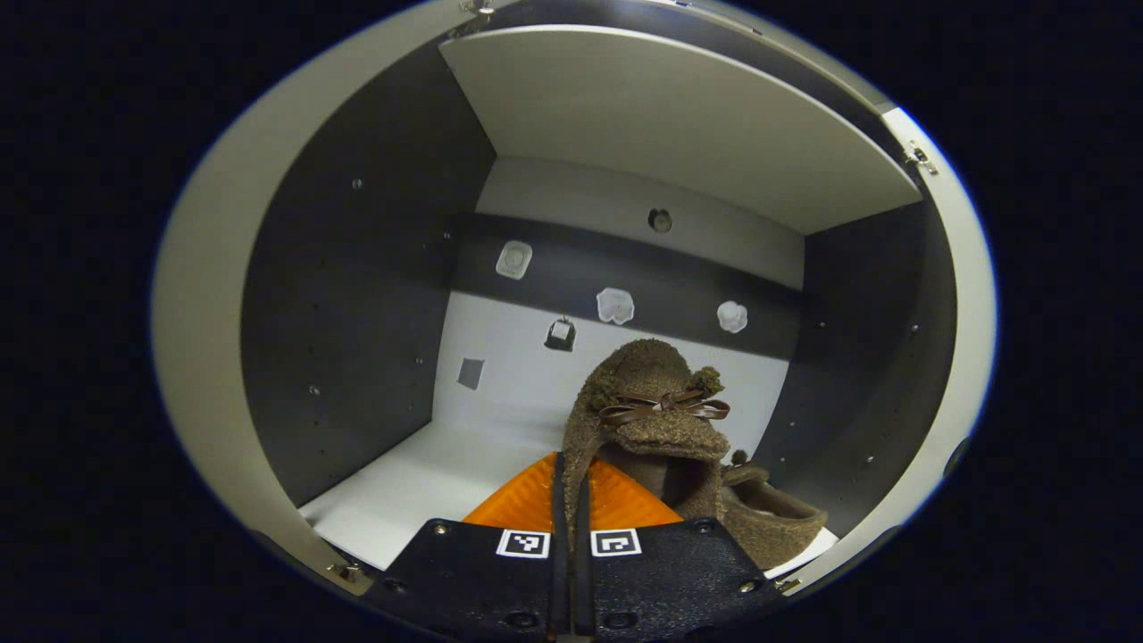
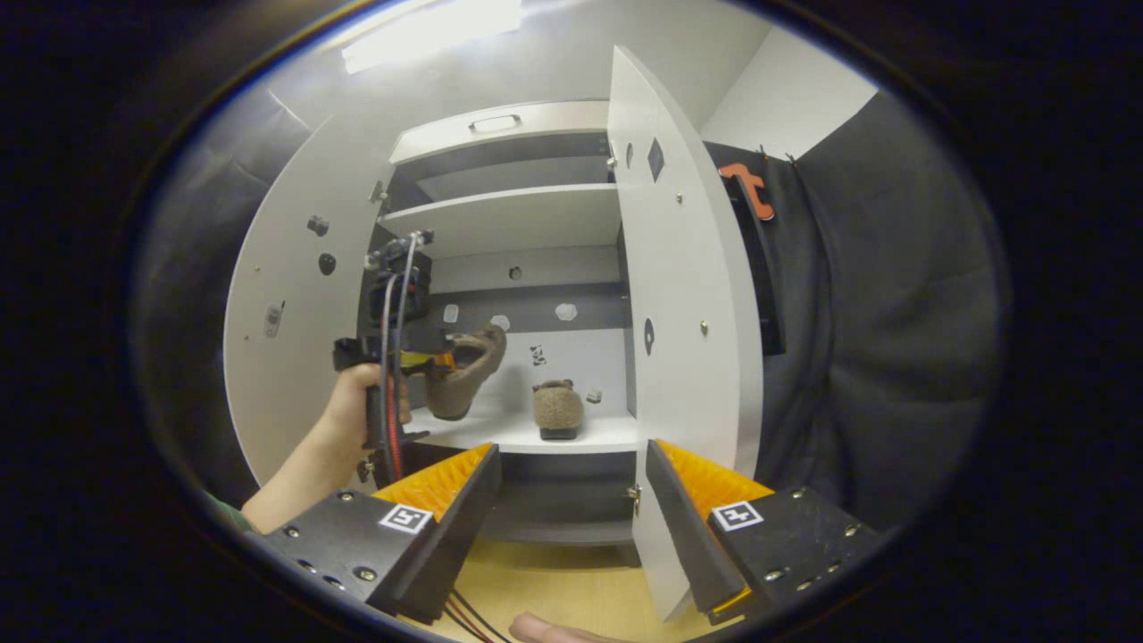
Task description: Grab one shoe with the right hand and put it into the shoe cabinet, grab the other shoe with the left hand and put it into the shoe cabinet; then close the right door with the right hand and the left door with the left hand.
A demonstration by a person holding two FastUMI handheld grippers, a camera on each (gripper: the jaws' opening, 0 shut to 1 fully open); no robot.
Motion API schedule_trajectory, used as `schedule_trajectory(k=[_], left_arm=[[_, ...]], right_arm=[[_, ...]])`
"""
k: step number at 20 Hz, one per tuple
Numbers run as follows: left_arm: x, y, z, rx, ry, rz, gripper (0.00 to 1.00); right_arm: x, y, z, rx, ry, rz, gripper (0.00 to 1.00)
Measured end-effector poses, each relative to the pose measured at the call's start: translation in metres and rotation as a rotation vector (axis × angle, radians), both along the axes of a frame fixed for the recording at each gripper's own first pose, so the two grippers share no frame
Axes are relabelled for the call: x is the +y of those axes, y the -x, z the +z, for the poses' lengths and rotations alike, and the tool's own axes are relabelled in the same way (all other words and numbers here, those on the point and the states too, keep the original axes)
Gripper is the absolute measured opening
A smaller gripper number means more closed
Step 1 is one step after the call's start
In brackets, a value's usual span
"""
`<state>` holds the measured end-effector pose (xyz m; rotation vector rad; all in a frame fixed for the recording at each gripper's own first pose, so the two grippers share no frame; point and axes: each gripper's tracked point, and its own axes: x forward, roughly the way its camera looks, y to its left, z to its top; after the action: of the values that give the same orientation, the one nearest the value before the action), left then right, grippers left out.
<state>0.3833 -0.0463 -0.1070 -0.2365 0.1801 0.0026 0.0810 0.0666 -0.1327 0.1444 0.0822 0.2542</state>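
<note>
left door (image 2: 295, 295) swung open | left gripper (image 2: 420, 360) clamped on fuzzy brown shoe (image 1: 647, 420), held above white shelf (image 1: 429, 473) | second shoe (image 2: 558, 408) resting on shelf in shoe cabinet (image 2: 500, 134) | right door (image 2: 683, 357) open | right gripper (image 2: 571, 500) jaws spread, empty, above wooden floor (image 2: 571, 589)

A brown fuzzy slipper (image 1: 656, 420) with a thin ribbon bow hangs pinched at its heel rim, toe tipped up, above the white shelf (image 1: 420, 487) of the open shoe cabinet (image 2: 500, 223). At its four o'clock in the left gripper view, the second brown slipper (image 1: 772, 522) sits flat on that shelf by the right wall. In the right gripper view both doors stand open: the left door (image 2: 286, 313) at nine o'clock, the right door (image 2: 683, 357) at three.
</note>
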Motion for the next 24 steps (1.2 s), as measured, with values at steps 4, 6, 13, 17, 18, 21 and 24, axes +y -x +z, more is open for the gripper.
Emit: schedule_trajectory(k=[4,6,13,17,18,21,24], left_arm=[[-0.001,-0.013,-0.032,0.081,0.043,0.001,0.02],[0.003,-0.016,-0.035,0.073,0.046,0.016,0.04],[0.008,-0.026,-0.035,0.06,-0.027,0.002,0.26],[0.022,-0.026,-0.032,0.06,-0.037,0.05,0.63],[0.021,-0.022,-0.033,0.073,-0.053,0.052,0.65],[0.015,-0.009,-0.009,0.033,-0.062,0.033,0.7],[0.016,0.012,0.016,-0.011,-0.087,0.028,0.82]], right_arm=[[0.002,-0.006,-0.004,0.008,0.01,0.008,0.98],[0.004,-0.007,-0.007,0.011,0.002,0.014,0.98],[0.002,-0.011,-0.019,0.036,-0.004,0.014,0.98],[-0.006,0.0,-0.016,0.029,-0.004,-0.003,0.98],[-0.008,0.003,-0.015,0.03,-0.003,-0.004,0.98],[-0.016,0.017,-0.009,0.018,-0.014,-0.014,0.98],[-0.025,0.033,-0.004,0.0,-0.026,-0.032,0.98]])
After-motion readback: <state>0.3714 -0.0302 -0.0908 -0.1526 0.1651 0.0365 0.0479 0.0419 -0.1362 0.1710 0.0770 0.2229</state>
